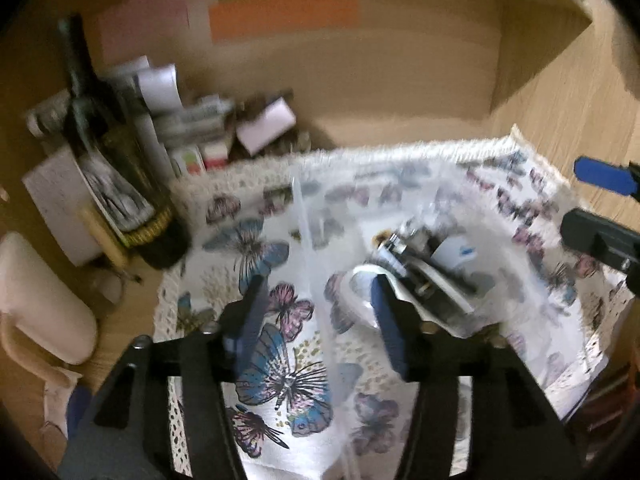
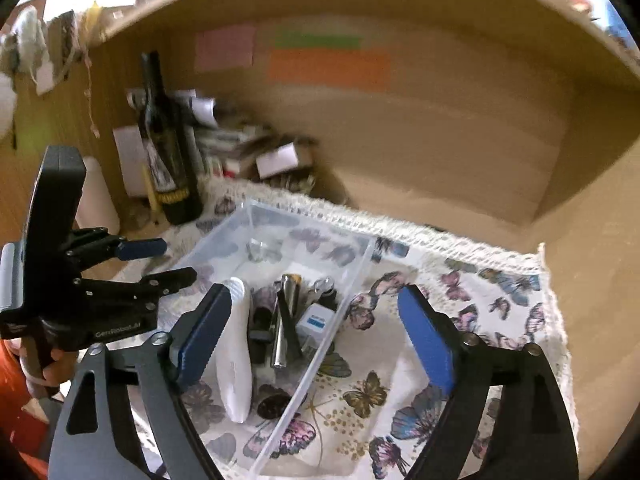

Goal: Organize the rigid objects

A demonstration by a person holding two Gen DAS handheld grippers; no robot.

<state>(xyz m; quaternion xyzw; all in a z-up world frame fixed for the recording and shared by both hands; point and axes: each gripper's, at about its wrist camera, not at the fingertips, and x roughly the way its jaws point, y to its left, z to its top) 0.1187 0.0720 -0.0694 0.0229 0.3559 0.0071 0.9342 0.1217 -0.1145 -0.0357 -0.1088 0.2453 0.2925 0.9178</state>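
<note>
A clear plastic bin (image 2: 352,276) sits on a butterfly-print cloth (image 2: 460,300). It holds a white oblong device (image 2: 236,352), a metal cylinder (image 2: 284,320), a small white and blue box (image 2: 316,322) and dark small parts. The pile also shows blurred in the left wrist view (image 1: 424,260). My right gripper (image 2: 316,344) is open and empty, just above the bin's near end. My left gripper (image 1: 316,312) is open and empty over the bin's left side; it also shows in the right wrist view (image 2: 160,260). The right gripper's fingers (image 1: 600,176) show at the right edge.
A dark wine bottle (image 2: 164,144) stands at the back left beside a white box (image 2: 130,160) and a heap of small cartons and papers (image 2: 248,152). Wooden shelf walls (image 2: 440,140) close in the back and right. A pale container (image 1: 36,300) is at the left.
</note>
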